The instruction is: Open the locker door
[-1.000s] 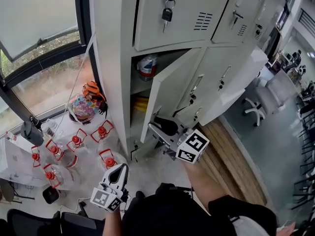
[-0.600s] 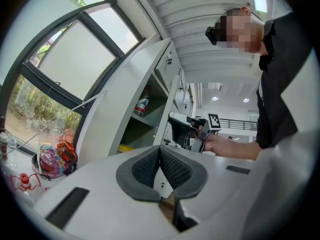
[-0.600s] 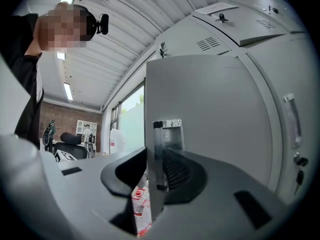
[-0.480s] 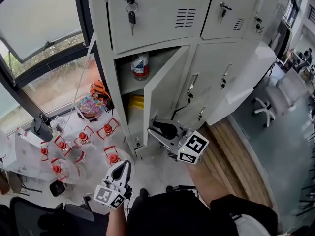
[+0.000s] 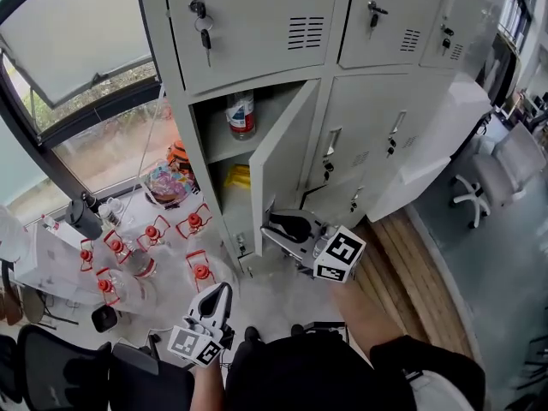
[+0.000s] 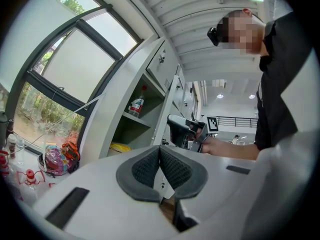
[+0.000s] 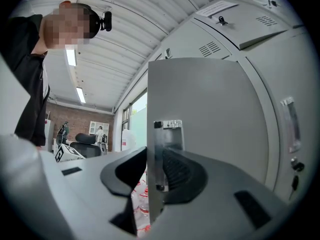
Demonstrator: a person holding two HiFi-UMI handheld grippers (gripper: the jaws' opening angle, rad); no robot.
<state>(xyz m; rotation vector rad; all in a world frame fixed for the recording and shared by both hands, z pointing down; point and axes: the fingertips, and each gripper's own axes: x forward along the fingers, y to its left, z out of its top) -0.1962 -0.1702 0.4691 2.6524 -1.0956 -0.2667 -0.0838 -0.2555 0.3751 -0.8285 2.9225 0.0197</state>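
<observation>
We have pulled the locker door [image 5: 287, 157] wider.
Our right claw [image 5: 272, 225] pinches its edge at 12 o'clock; left claw [image 5: 218, 294] closed, empty.

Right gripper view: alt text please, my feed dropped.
The right gripper clamps the free edge of the open locker door, one pad on each face, at its metal latch plate. Closed lockers stand at right, a lit ceiling at left.
</observation>
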